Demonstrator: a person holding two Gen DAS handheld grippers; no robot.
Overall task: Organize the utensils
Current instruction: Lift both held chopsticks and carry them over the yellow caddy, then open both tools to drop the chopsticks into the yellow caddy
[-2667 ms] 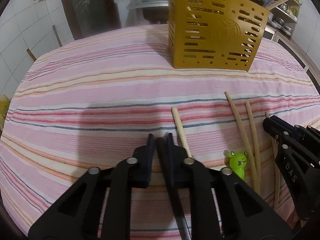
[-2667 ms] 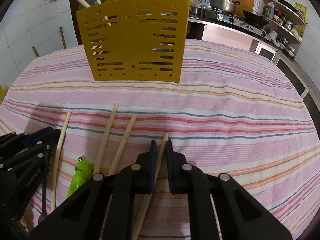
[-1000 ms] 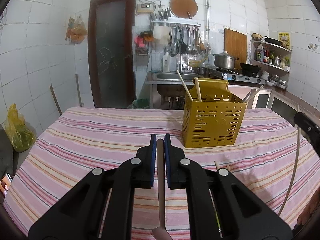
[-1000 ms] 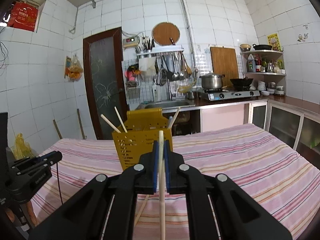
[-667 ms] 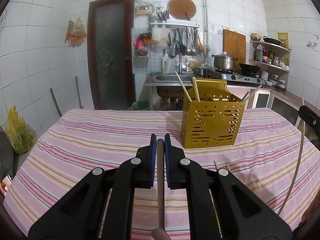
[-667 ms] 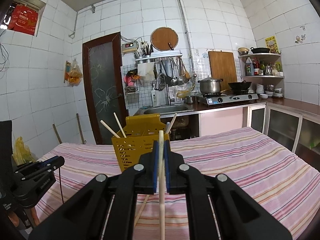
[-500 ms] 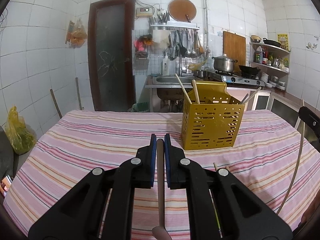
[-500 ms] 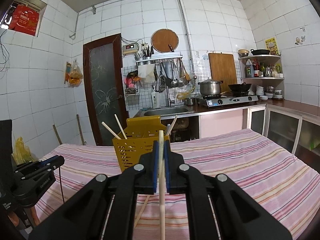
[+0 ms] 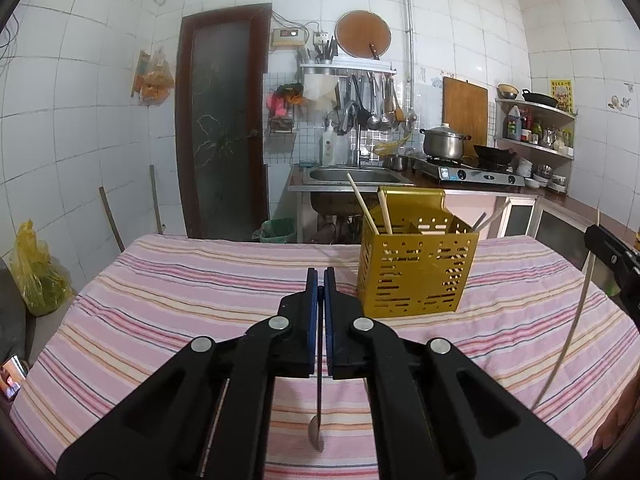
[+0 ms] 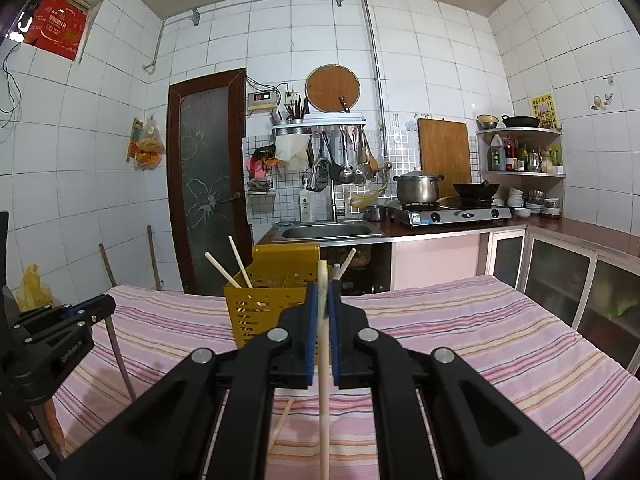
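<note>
A striped tablecloth carries a yellow perforated utensil caddy, standing ahead and right of the left gripper, which is clamped on a dark spoon hanging bowl-down. The right gripper faces the caddy dead ahead, pinching one upright wooden chopstick, so it looks better lined up for dropping in

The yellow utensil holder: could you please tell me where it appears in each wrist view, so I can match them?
Left wrist: the holder stands right of centre on the striped cloth, beyond the hand-held gripper.
Right wrist: the holder is just left of centre, partly hidden behind the fingers.
Shared landmark: the steel pot on the stove.
</note>
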